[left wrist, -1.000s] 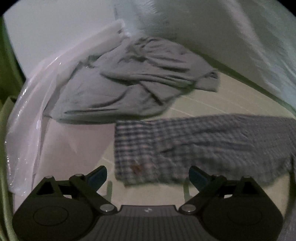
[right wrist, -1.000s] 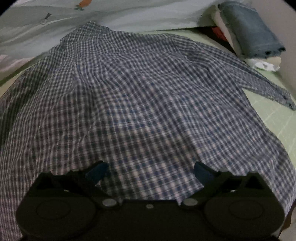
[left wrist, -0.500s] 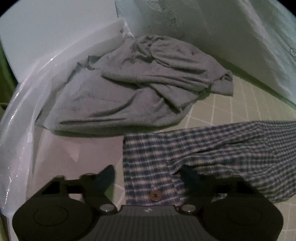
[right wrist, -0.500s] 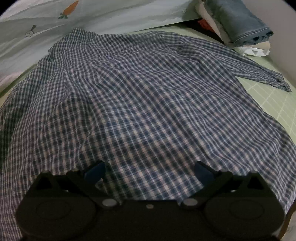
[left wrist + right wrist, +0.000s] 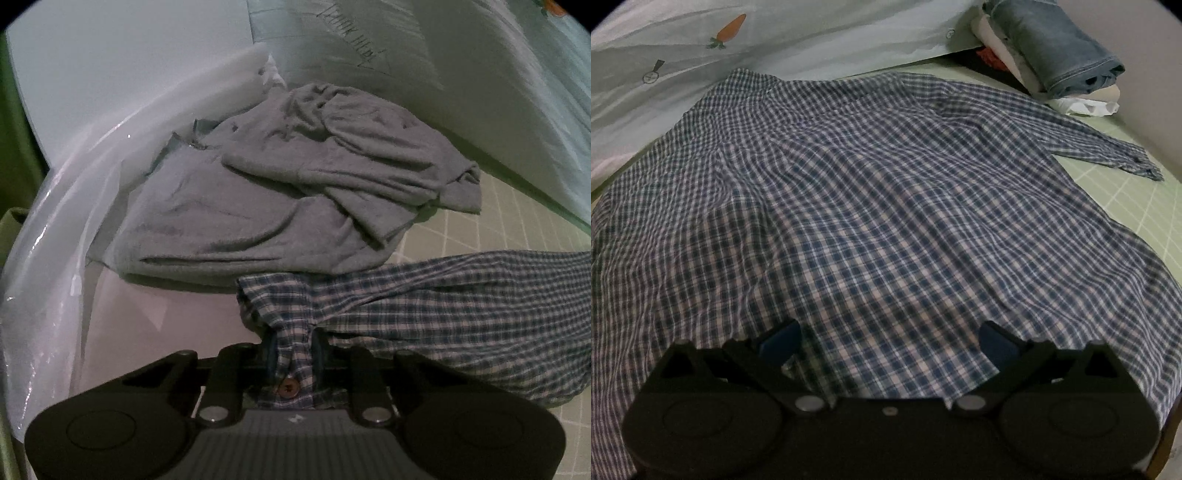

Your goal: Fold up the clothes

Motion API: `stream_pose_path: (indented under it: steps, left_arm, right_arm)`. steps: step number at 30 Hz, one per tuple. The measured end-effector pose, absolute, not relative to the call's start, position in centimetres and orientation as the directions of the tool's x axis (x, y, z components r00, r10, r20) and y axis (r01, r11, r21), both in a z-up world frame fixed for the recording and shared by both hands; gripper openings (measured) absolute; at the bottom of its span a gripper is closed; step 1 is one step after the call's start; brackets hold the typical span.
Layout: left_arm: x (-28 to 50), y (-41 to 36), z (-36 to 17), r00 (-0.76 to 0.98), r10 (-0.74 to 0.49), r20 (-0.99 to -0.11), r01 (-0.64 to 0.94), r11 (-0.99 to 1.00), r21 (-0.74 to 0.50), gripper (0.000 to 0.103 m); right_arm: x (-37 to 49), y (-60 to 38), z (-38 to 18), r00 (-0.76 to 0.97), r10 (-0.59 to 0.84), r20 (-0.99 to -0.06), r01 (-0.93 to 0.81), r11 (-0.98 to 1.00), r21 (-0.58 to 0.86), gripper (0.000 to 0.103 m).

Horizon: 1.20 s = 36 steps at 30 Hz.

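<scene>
A blue-and-white plaid shirt lies spread out on a green checked sheet, one sleeve stretched to the right. In the left wrist view an end of the plaid shirt with a brown button is bunched between the fingers of my left gripper, whose jaws are closing and pinch the cloth. My right gripper stands open low over the shirt's near hem, the fabric lying flat between and under its fingers.
A crumpled grey garment lies just beyond the left gripper, partly on a clear plastic bag. A pale quilt with a carrot print borders the far side. Folded clothes topped by jeans are stacked at the far right.
The left gripper moved forward onto the shirt's end and its jaws closed from wide open onto the buttoned cloth, bunching it. The right gripper stayed open over the hem.
</scene>
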<state>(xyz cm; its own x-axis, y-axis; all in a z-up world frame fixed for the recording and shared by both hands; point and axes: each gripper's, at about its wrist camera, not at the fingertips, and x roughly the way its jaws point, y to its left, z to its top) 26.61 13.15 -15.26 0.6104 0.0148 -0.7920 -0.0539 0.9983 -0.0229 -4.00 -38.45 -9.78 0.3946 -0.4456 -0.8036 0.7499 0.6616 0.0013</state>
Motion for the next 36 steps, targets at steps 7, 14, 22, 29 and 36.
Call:
stream_pose_path:
  steps: [7,14,22,29,36]
  left_arm:
    - [25.2,10.9,-11.7,0.669,-0.072,-0.739,-0.012,0.994,-0.107,0.007]
    - [22.2,2.3,-7.7,0.717,-0.227,-0.659,0.173,0.974,-0.147,0.002]
    - [16.7,-9.8,-5.4,0.670,-0.362,-0.648,0.352,0.924,-0.152,0.002]
    - [15.3,-8.7,-7.6,0.641,-0.282,-0.714,0.253,0.956,-0.150,0.063]
    - [16.7,0.7,-10.0,0.642,-0.121,-0.757,0.058,0.992,-0.109,0.092]
  right_arm:
    - [-3.8,-39.1,-9.4,0.383,-0.388,-0.838,0.718,0.696,0.006,0.103]
    - [-6.9,-40.7,-7.7,0.437,-0.407,-0.802,0.724,0.688,0.045,0.102]
    - [-10.1,-44.7,-7.2,0.464,-0.382,-0.800,0.701,0.710,0.067,0.102]
    - [-10.6,-45.4,-8.4,0.446,-0.330,-0.832,0.650,0.758,0.049,0.102]
    - [-8.6,-43.1,-10.1,0.434,-0.330,-0.839,0.601,0.800,-0.004,0.103]
